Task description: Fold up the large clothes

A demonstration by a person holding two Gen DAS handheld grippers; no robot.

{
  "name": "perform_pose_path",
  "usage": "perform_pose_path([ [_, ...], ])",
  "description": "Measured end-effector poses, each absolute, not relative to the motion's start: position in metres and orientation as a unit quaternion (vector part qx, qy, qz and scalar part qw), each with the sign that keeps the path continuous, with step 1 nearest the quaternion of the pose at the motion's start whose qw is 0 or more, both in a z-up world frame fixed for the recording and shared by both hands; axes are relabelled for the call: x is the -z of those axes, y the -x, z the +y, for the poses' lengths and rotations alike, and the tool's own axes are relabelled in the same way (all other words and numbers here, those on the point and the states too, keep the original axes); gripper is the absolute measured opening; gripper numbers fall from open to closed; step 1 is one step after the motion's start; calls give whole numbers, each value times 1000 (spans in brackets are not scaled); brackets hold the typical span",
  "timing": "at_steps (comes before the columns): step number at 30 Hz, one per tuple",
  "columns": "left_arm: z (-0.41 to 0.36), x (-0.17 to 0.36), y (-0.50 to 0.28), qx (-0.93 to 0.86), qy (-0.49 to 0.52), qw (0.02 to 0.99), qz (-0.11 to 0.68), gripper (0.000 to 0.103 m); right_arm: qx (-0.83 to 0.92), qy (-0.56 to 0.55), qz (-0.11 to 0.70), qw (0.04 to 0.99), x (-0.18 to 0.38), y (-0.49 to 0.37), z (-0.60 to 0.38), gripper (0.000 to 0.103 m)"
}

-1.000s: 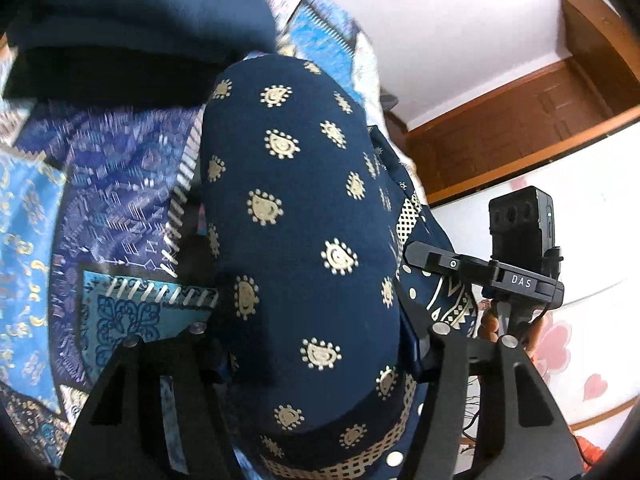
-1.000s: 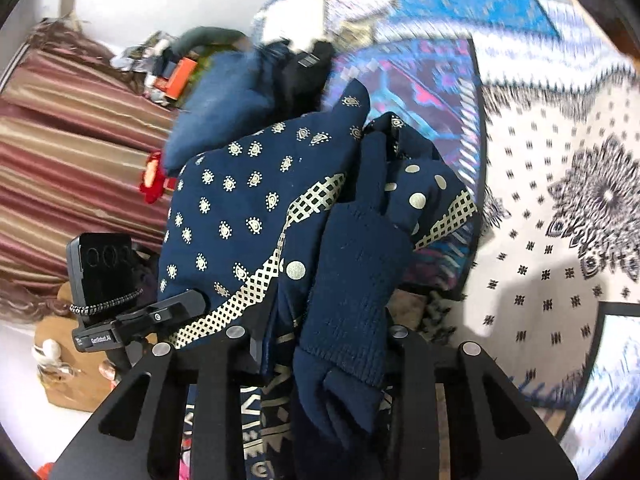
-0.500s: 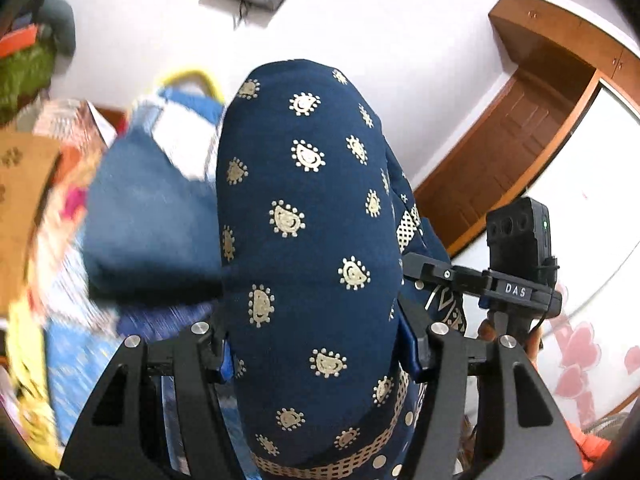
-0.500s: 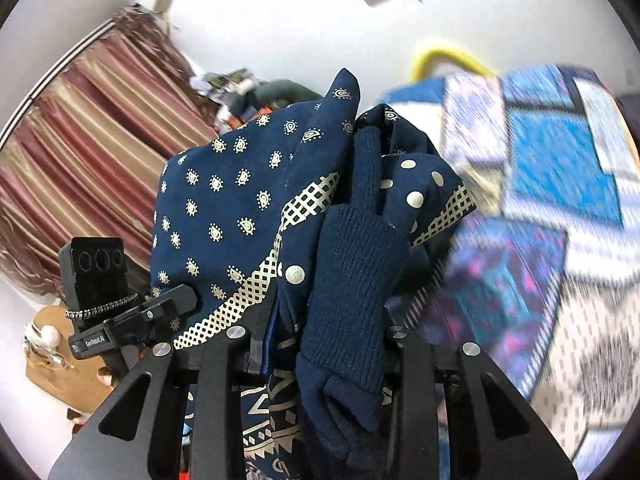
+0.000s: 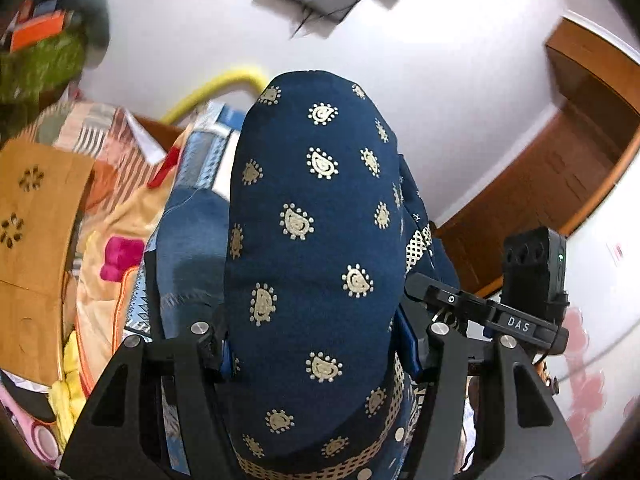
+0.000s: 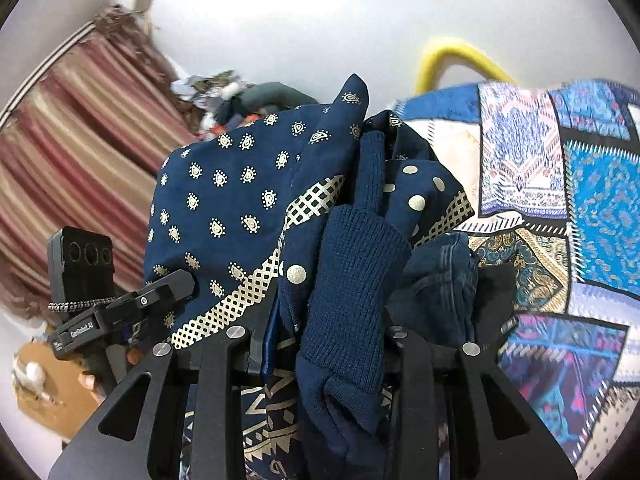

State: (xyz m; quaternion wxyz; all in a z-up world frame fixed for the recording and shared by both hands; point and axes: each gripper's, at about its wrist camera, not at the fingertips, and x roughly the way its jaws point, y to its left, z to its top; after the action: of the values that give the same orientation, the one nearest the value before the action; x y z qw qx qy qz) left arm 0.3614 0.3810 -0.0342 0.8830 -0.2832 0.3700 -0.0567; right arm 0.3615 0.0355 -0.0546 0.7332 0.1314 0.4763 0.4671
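Observation:
A navy garment with gold paisley print (image 5: 316, 248) is bunched thickly between my left gripper's (image 5: 320, 344) fingers and fills the middle of the left wrist view. My right gripper (image 6: 320, 344) is shut on the same garment (image 6: 224, 216), with a navy ribbed knit cuff (image 6: 352, 280) and a dotted, lattice-bordered edge (image 6: 416, 200) bulging over its jaws. Both grippers hold the cloth lifted above the bed, close side by side. Each gripper shows in the other's view, the right one (image 5: 520, 312) and the left one (image 6: 104, 312).
A blue patchwork bedspread (image 6: 580, 184) lies to the right and below. A dark blue folded cloth (image 5: 192, 248) lies on the bed behind the garment. Cluttered bedding (image 5: 112, 216) and a wooden panel (image 5: 32, 216) are at left. Striped curtain (image 6: 80, 128), white wall, wooden door (image 5: 560, 168).
Both grippers have tilted up and lifted with the garment still clamped. The views swung from the bedspread to the wall, curtain and door.

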Motion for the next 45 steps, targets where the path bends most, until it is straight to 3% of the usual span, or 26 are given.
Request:
perform_pose_path([
  [6, 414, 115, -413, 21, 293, 841, 455, 65, -427, -127, 548, 708, 130, -401, 67, 29],
  [9, 425, 135, -414, 21, 322, 831, 452, 67, -428, -134, 556, 700, 147, -406, 65, 35],
  [16, 396, 105, -389, -21, 235, 859, 453, 76, -409, -45, 519, 749, 110, -369, 44, 45],
  [24, 345, 56, -322, -54, 152, 887, 433, 77, -414, -6, 446, 793, 49, -310, -3, 46],
  [28, 307, 16, -275, -52, 107, 909, 399, 77, -431, -16, 387, 815, -1, -269, -28, 46],
  [34, 236, -61, -181, -62, 31, 956, 284, 78, -451, -41, 278, 847, -76, -192, -73, 46],
  [45, 138, -116, -47, -135, -20, 987, 79, 80, -435, -50, 119, 891, -118, -70, -120, 46],
])
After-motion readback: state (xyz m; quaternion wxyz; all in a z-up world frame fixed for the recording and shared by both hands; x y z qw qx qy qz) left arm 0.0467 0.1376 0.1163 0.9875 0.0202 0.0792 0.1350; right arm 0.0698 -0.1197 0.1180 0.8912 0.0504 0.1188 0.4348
